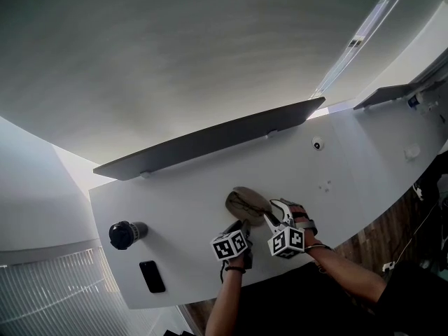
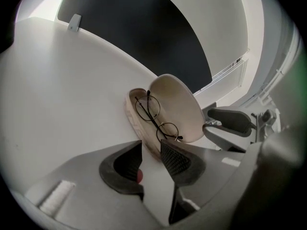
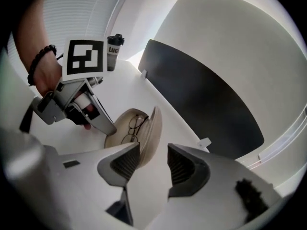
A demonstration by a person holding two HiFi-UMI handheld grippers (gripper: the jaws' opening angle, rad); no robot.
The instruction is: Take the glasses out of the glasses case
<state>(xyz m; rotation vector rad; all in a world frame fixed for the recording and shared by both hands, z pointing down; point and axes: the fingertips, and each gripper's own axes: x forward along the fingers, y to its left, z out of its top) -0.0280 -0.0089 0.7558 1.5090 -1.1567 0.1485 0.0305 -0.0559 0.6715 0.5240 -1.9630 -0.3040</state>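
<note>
Beige and oval, the hard glasses case [image 2: 178,110] lay open near the front edge of the white table [image 2: 62,104], its lid upright so that the thin black wire-rimmed glasses [image 2: 156,116] inside were exposed. Your left gripper [image 2: 151,150] hovered at the case's near end, jaws apart, gripping nothing. Your right gripper [image 3: 153,152] hung beside the lid, jaws spread and empty, probably ready to reach in

On the white desk [image 1: 182,187] I count one glasses case [image 1: 246,203] near the front edge; one pair of glasses [image 2: 156,116]; two grippers, the left gripper [image 2: 151,150] and the right gripper [image 3: 153,152]; one black phone [image 1: 152,276] and one dark cup [image 1: 124,234] by the front left corner; two dark panels [image 1: 210,140] along the back edge.
</note>
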